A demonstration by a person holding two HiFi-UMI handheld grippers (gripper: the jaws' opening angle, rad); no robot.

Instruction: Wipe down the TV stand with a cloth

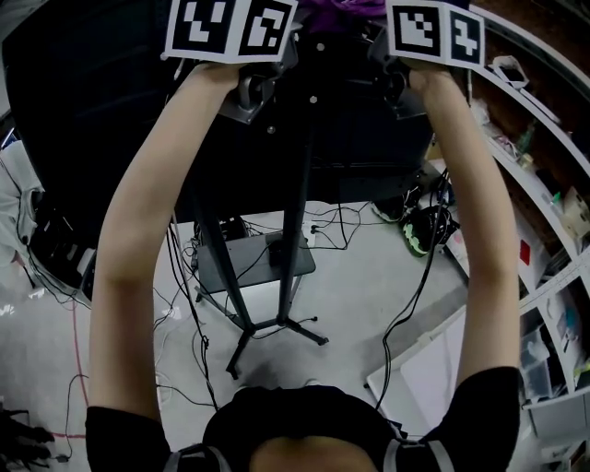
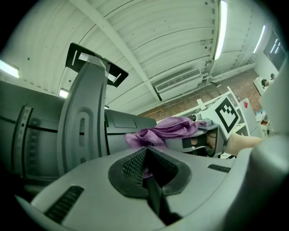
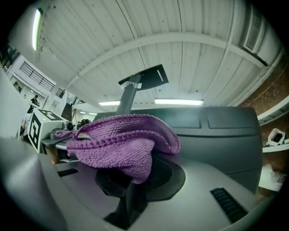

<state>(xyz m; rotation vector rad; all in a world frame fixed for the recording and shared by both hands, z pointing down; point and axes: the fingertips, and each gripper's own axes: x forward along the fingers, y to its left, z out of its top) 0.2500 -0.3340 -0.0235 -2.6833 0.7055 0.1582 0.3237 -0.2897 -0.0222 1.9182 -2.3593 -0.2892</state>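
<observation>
Both arms reach up to the top of the dark TV (image 1: pixel 101 111) on its black stand (image 1: pixel 295 230). The purple cloth (image 1: pixel 346 7) shows at the top edge between my left gripper (image 1: pixel 251 88) and right gripper (image 1: pixel 396 78). In the left gripper view my left gripper (image 2: pixel 146 160) is shut, with a corner of the cloth (image 2: pixel 160 131) pinched in it; the cloth stretches across to the right gripper (image 2: pixel 212 137). In the right gripper view the cloth (image 3: pixel 122 144) bunches over my right gripper (image 3: pixel 135 176), which is shut on it. The stand's mounting column (image 2: pixel 83 131) rises behind the TV's grey back (image 3: pixel 216 131).
The stand carries a small shelf (image 1: pixel 253 258) and spreads tripod feet (image 1: pixel 277 327) on the floor. Loose cables (image 1: pixel 184 323) run across the floor. Curved shelving (image 1: pixel 544 212) with small items lines the right side. A white board (image 1: pixel 433 364) lies on the floor at lower right.
</observation>
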